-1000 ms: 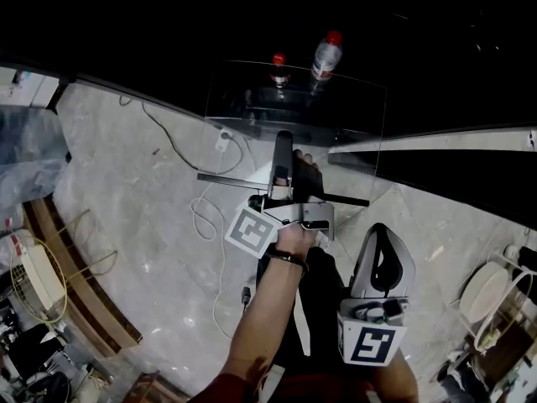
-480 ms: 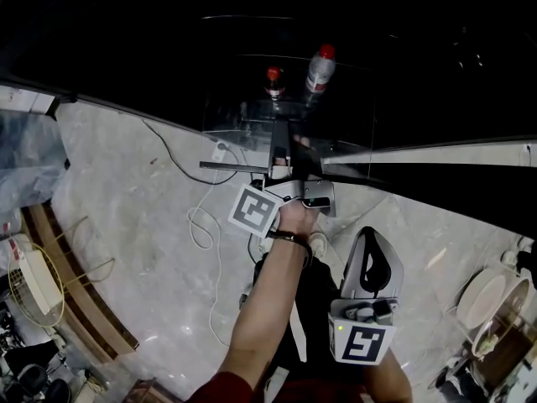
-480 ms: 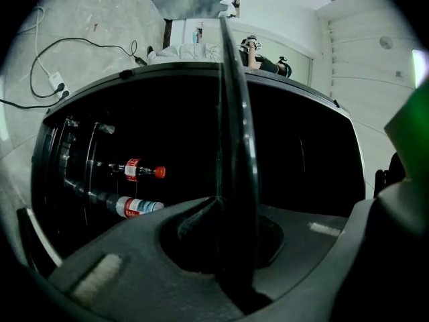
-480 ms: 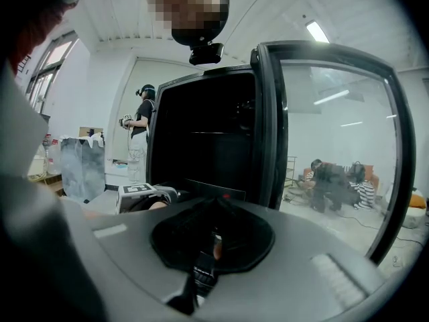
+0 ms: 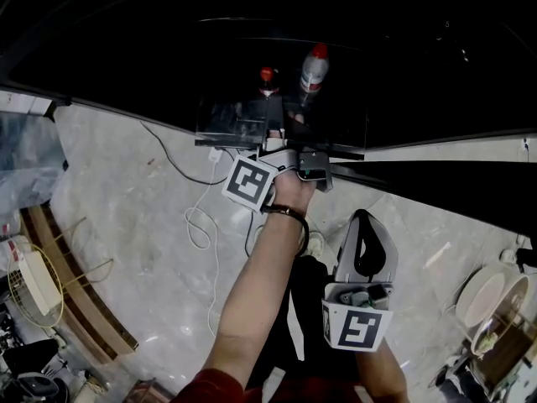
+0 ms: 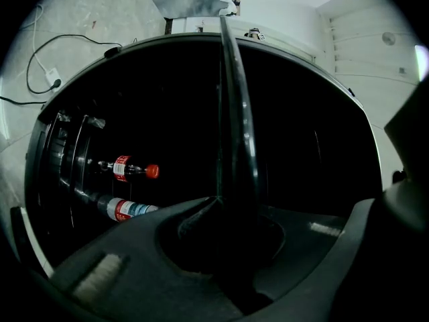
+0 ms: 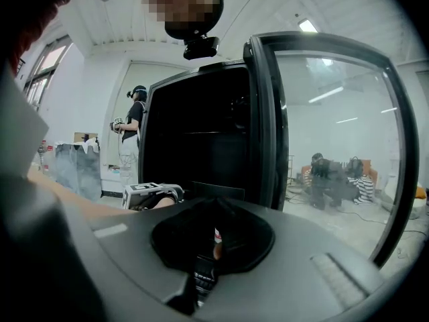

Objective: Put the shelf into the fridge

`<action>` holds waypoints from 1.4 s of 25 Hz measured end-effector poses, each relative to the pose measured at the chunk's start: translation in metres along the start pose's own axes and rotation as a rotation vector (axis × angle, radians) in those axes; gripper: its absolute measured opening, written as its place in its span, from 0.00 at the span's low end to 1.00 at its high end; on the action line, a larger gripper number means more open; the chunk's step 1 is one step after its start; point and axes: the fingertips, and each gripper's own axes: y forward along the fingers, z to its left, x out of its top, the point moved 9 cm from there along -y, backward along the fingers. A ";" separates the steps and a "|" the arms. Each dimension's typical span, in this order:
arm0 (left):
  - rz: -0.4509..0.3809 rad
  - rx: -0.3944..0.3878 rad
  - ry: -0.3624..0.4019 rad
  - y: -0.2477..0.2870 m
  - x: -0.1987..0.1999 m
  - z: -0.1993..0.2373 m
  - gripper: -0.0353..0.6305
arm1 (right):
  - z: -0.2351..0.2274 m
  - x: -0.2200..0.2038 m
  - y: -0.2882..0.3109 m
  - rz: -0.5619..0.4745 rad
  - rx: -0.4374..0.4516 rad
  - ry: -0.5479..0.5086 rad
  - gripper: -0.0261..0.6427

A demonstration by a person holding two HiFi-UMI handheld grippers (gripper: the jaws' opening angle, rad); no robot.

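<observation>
Left gripper (image 5: 284, 145) clamps the near edge of the single glass shelf (image 6: 232, 113), partly inside the fridge (image 7: 194, 133), two red-capped bottles (image 5: 267, 81) (image 5: 312, 67) beyond the glass, while right gripper (image 5: 367, 222) hangs lower, jaws together, empty.

Bottles (image 5: 314, 67) in fridge (image 5: 126, 44), beyond shelf (image 5: 346, 99)
</observation>
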 end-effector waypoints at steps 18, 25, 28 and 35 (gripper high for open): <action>0.023 0.076 0.022 0.054 0.001 0.005 0.08 | 0.007 0.007 0.035 -0.010 0.015 0.049 0.04; -0.008 0.087 0.025 0.062 0.000 0.010 0.09 | 0.009 0.002 0.036 0.013 0.014 0.063 0.04; 0.006 0.085 0.022 0.062 -0.001 0.007 0.09 | 0.011 0.003 0.033 0.014 0.006 0.065 0.04; 0.112 0.039 0.106 0.055 0.010 0.009 0.30 | 0.014 0.004 0.029 0.020 0.009 0.071 0.04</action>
